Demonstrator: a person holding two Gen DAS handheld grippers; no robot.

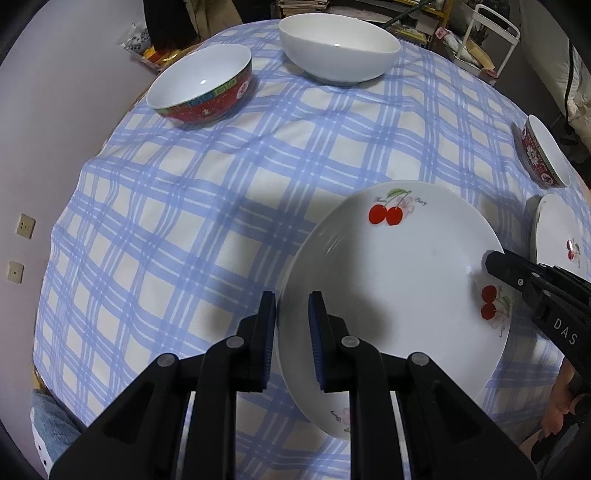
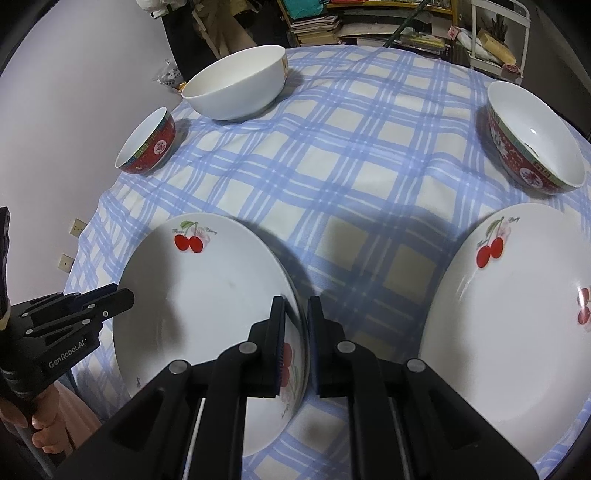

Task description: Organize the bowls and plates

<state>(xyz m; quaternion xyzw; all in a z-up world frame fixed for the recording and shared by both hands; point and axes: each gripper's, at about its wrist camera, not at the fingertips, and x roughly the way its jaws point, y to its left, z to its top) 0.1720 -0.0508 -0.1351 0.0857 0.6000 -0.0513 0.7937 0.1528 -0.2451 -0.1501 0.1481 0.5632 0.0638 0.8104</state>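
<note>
A white cherry plate [image 1: 399, 280] [image 2: 207, 310] is held between both grippers, tilted a little above the checked tablecloth [image 1: 184, 206]. My left gripper [image 1: 292, 314] is shut on its left rim. My right gripper [image 2: 296, 321] is shut on its right rim and shows in the left wrist view [image 1: 517, 277]. A second cherry plate [image 2: 517, 325] [image 1: 557, 236] lies to the right. A large white bowl [image 1: 338, 50] [image 2: 236, 86] and a red patterned bowl [image 1: 203, 88] [image 2: 147, 147] stand at the far side. Another red bowl [image 2: 535, 140] [image 1: 543, 155] stands at the right.
The table's left edge drops off to a pale floor [image 1: 55, 110]. Shelves with books and clutter [image 2: 369, 22] stand behind the table. A white rack [image 1: 491, 40] stands at the back right.
</note>
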